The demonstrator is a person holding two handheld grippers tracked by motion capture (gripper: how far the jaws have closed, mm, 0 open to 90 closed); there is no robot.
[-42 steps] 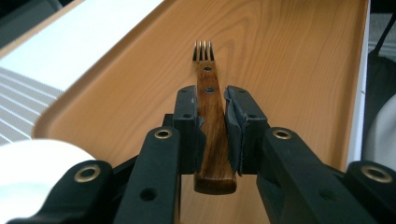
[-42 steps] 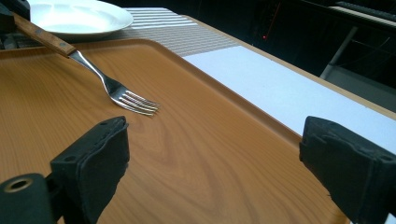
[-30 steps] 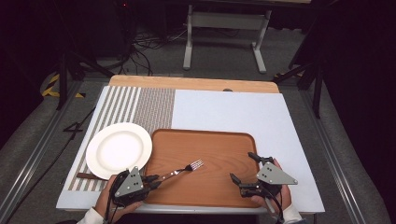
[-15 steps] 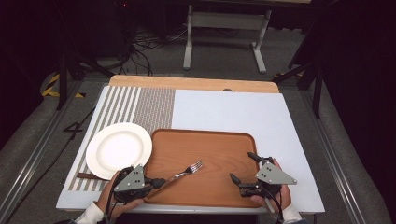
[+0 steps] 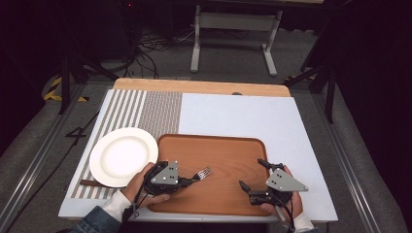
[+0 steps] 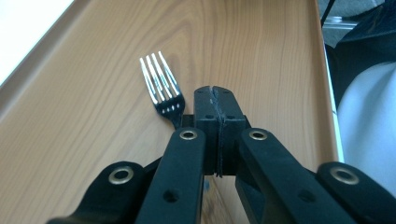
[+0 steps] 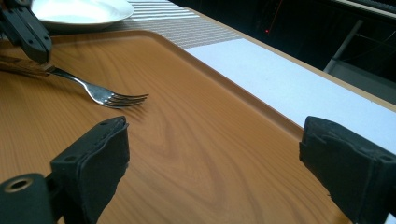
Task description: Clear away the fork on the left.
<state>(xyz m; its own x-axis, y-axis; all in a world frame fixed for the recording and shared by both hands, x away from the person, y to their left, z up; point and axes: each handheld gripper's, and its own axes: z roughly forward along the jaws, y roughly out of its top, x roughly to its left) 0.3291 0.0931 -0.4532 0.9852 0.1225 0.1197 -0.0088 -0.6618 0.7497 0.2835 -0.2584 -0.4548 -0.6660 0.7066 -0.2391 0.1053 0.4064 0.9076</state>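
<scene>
Fork transfer on a wooden tray, late carrying phase. Compared with the frames half a second and one second back, the left gripper (image 5: 187,180) has drawn slightly toward the lower left of the high view, and the fork (image 5: 200,174) has travelled with it: its tines now lie a little nearer the tray's (image 5: 228,145) left rim. The white plate (image 5: 122,155), at centre left of that view on the striped placemat (image 5: 145,109), and the right gripper (image 5: 251,175) have kept their places. Judged from this, the fork is being repositioned under a secure grasp, probably toward the plate side, and has not yet been released.

The left gripper's jaws are pressed fully together on the fork's handle, as its own view shows; the tines (image 6: 161,84) project just beyond and to the left of the closed tips. The right gripper stands wide apart and empty, hovering over the tray's lower right part, with the fork (image 7: 100,93) lying well apart from it at upper left of its own view.

Orientation: in the high view the fork's long axis runs from lower left to upper right, handle end in the left gripper, tines pointing toward the upper right, over the tray's middle. The fork lies low and nearly flat; whether its tines touch the wood cannot be told. A dark-handled utensil (image 5: 90,183) rests below the plate on the bench (image 5: 243,114).
</scene>
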